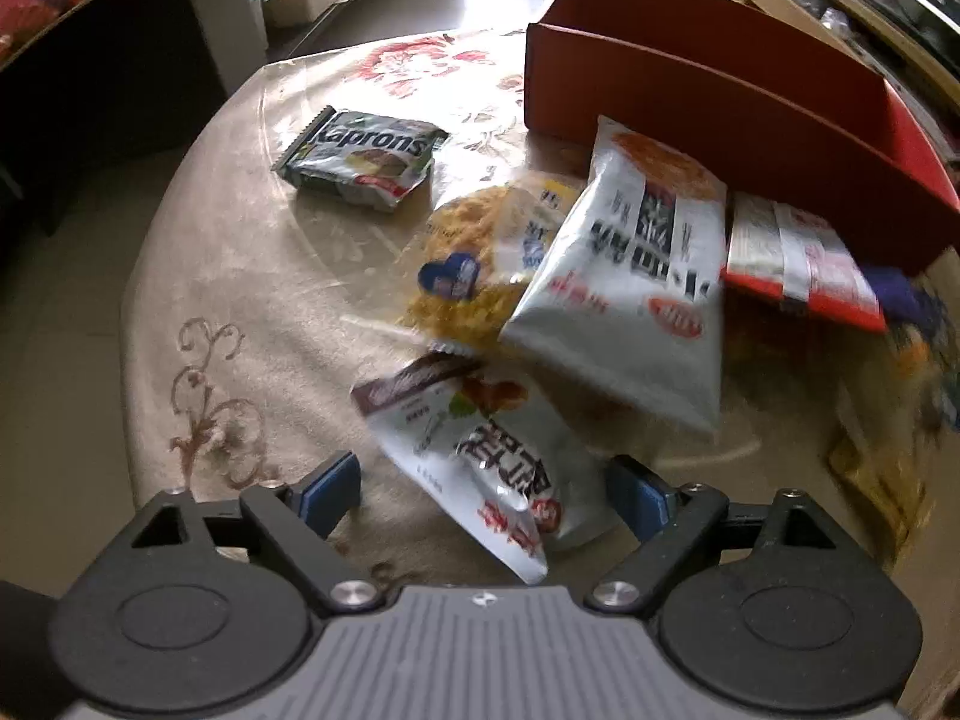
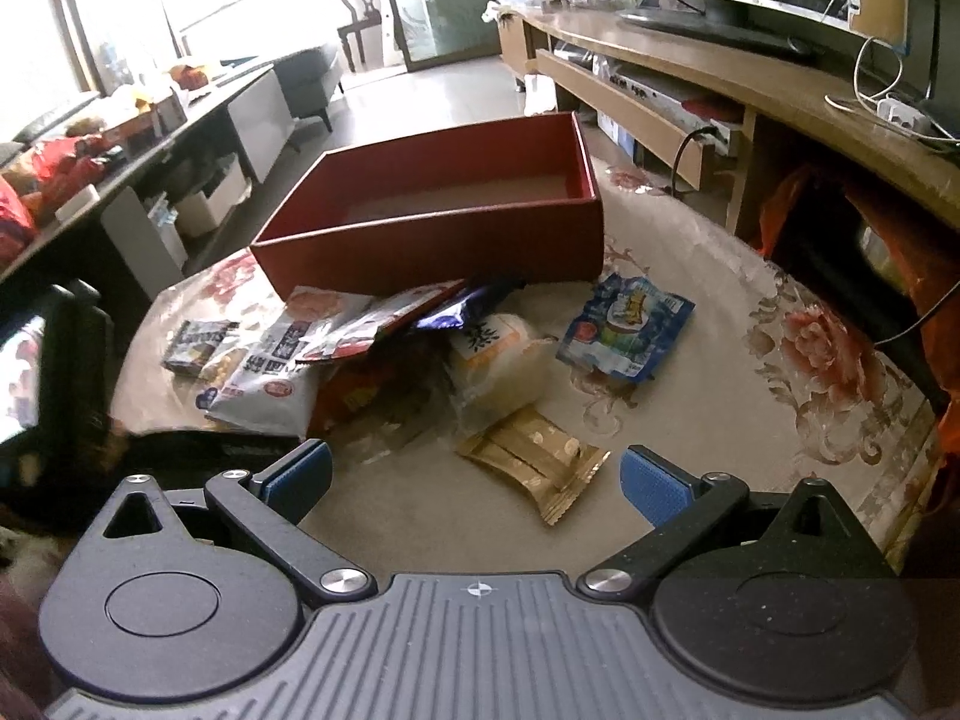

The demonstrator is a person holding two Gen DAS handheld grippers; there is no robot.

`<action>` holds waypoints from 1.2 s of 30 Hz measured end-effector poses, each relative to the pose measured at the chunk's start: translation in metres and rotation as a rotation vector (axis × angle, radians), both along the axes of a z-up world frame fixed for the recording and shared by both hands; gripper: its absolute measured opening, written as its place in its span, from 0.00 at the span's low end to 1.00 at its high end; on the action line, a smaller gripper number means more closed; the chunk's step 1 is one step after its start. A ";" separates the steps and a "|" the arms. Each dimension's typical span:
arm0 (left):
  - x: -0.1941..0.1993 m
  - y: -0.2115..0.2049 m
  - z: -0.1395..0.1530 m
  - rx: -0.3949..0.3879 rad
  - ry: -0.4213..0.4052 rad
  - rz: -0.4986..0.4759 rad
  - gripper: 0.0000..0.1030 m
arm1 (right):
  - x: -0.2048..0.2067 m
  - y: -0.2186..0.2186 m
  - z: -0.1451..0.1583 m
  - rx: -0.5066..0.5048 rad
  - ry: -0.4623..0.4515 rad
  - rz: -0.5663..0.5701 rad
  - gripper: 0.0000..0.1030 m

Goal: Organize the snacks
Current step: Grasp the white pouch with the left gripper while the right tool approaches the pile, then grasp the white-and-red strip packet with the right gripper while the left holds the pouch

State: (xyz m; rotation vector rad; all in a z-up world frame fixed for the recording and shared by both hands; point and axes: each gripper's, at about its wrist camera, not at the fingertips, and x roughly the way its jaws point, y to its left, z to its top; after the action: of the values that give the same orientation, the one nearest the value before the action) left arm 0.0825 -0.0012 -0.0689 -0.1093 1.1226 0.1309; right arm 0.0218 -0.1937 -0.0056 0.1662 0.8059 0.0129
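The left claw [image 1: 483, 495] stood wide open over the round table [image 1: 252, 300] with its beige floral cloth, holding nothing. A white foil snack packet with a brown top band and red printing [image 1: 480, 450] lay between its blue pads [image 1: 330, 489], its long axis running from the upper left toward the claw's base; whether the pads touched it could not be told.

Beyond it, a larger white pillow packet showing a round orange cracker [image 1: 630, 276] leaned tilted, one end propped near the wall of the dark red rectangular cardboard box [image 1: 690, 102]. A clear wrapper holding a yellow crumbly cake [image 1: 474, 252] lay partly under it. A green and silver wafer packet marked "Kaprons" [image 1: 360, 159] lay flat and apart to the left, near the table's far edge. A red and white flat packet [image 1: 798, 258] rested against the box's foot.

The right claw [image 2: 474, 483] was likewise wide open and empty, hovering above bare cloth. Just ahead lay a gold foil packet [image 2: 534, 462], then a pale translucent packet [image 2: 498, 360], and a blue printed pouch [image 2: 630, 330] lying apart to the right. The box interior [image 2: 468, 192] appeared empty. Open cloth lay right of the pile.
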 end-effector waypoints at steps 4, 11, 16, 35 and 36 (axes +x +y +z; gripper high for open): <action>-0.023 0.028 0.003 -0.007 0.015 -0.029 0.82 | -0.003 -0.004 0.004 0.034 -0.009 0.009 1.00; -0.037 0.060 0.013 -0.056 0.007 0.008 0.80 | -0.009 0.001 0.006 0.053 -0.011 0.048 1.00; -0.024 0.021 0.009 0.107 -0.034 -0.143 0.87 | -0.007 0.003 0.005 0.047 -0.006 0.045 1.00; -0.015 0.040 0.004 -0.081 -0.007 -0.180 0.53 | 0.048 -0.020 0.013 0.031 0.046 -0.072 1.00; -0.019 0.039 0.007 -0.084 -0.009 -0.184 0.53 | 0.057 -0.014 0.016 0.021 0.042 -0.053 1.00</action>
State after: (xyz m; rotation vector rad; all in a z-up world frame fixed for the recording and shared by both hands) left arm 0.0634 0.0376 -0.0616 -0.0806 1.1234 -0.0804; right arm 0.0791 -0.2073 0.0102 0.2083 0.8435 -0.0318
